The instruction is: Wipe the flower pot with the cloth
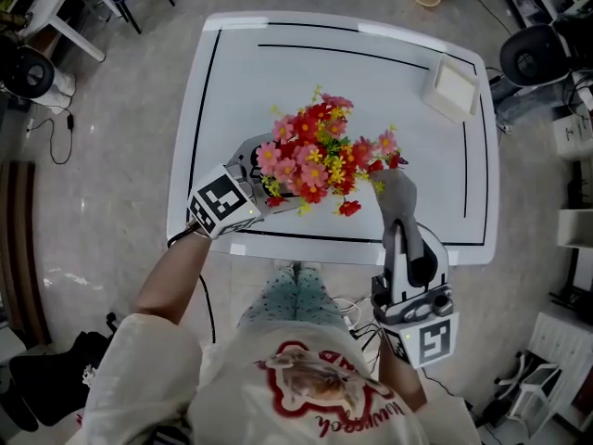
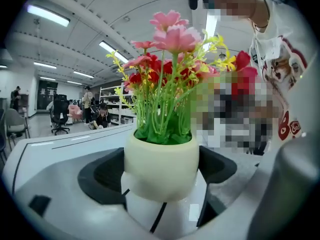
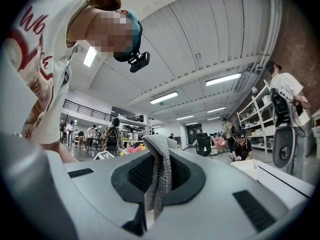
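Head view, from the left: the left gripper (image 1: 250,170) reaches in over the near left part of the white worktop (image 1: 278,72), its marker cube towards the person and its jaws running in under a bunch of red, pink and yellow flowers (image 1: 315,156). The pot is hidden beneath the blooms in this view.

The left gripper view shows it plainly. The cream flower pot (image 2: 161,166) stands upright right between the two jaws, which are set wide around its round body. The dark pads (image 2: 107,176) meet its wall on either side, so the jaws are clamped on the pot. Green stems rise out of its mouth. Whether its base rests on the worktop cannot be told.

Further right in the head view, a grey knitted cloth (image 1: 397,193) stands just beside the right edge of the flowers. It is pinched in the right gripper (image 1: 396,225). In the right gripper view those jaws are nearly together, with the cloth's folds squeezed between them and draped over the tips. Whether the cloth touches the pot cannot be told.

At the far right corner of the worktop lies a small white box (image 1: 452,89), well apart from both grippers.
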{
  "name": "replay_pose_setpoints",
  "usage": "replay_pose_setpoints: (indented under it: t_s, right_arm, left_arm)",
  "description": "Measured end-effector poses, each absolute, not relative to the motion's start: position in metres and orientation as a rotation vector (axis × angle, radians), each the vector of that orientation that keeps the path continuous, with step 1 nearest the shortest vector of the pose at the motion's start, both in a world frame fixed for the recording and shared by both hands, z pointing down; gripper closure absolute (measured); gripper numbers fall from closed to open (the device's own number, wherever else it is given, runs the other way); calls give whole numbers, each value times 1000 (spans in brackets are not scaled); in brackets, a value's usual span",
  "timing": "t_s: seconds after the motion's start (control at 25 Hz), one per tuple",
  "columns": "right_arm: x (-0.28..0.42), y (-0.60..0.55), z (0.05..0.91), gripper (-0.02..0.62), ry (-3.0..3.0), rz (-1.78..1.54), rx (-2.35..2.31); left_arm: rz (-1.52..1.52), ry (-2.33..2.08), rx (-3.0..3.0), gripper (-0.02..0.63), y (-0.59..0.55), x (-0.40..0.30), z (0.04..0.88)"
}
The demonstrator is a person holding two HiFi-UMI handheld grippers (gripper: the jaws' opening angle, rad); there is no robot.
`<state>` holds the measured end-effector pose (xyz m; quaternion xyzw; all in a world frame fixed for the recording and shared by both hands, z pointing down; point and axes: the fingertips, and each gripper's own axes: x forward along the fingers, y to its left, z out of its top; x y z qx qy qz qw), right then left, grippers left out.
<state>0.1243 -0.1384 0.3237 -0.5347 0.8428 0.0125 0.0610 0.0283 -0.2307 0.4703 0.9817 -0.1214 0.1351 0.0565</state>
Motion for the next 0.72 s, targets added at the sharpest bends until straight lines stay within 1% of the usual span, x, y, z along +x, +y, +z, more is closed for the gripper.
replay_pose_setpoints:
  t_s: [0.24,0.52,0.72]
  right_arm:
    - [131,-147,312,586,2515,76,-1627]
    - [132,-159,282,586,2509,162,-1585]
    - [141,-161,269,586,2524,222,-1585]
  left_arm:
    - [304,-435,2976,146,-243,28,415]
    - [322,-462,3036,146,-249,36,337]
    - [253,-476,3026,146,-246,42,285]
